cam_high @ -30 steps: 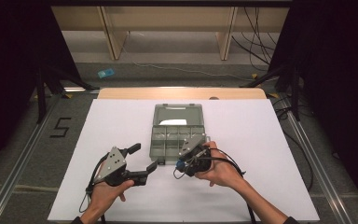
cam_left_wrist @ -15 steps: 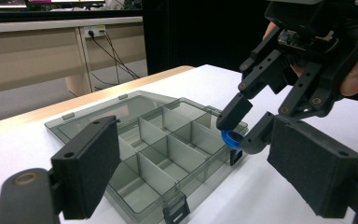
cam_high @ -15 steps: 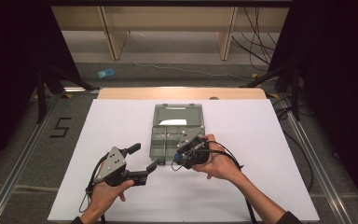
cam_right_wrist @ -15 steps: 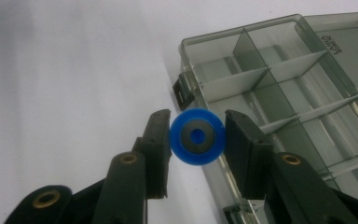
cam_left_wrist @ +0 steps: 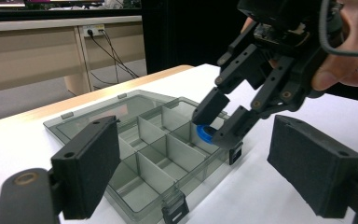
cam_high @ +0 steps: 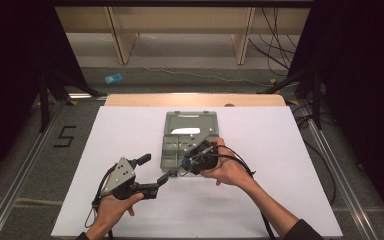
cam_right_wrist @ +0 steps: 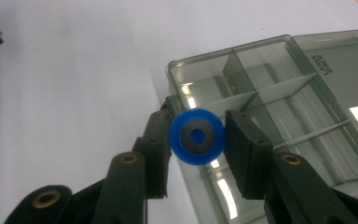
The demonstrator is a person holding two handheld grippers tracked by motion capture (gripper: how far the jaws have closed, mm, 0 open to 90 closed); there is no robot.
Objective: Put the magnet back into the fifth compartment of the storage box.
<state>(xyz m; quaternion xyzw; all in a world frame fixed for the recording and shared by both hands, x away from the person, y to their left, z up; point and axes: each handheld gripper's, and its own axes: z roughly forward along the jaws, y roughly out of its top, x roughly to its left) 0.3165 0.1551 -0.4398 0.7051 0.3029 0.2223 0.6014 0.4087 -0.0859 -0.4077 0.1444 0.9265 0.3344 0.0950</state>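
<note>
A grey see-through compartment box [cam_high: 187, 122] lies open in the middle of the white table. My right gripper [cam_high: 181, 163] hovers over its near corner, shut on a small blue ring [cam_right_wrist: 196, 136] with a dark centre. From the left gripper view, the ring [cam_left_wrist: 204, 134] sits pinched between the right gripper's [cam_left_wrist: 219, 122] tips, just above a corner compartment of the box [cam_left_wrist: 140, 140]. My left gripper [cam_high: 153, 169] rests low at the left of the box, wide open, with nothing between its pads [cam_left_wrist: 91, 168].
The white sheet [cam_high: 290, 150] covers the table, with bare room left and right of the box. The box's dividers [cam_right_wrist: 279, 93] make several small compartments. Cables trail from both grippers toward the near edge. Dark stands and a wooden bench stand beyond the table.
My right gripper has drifted slightly left and up over the box's near corner, still gripping the blue ring. The left gripper has stayed where it was.
</note>
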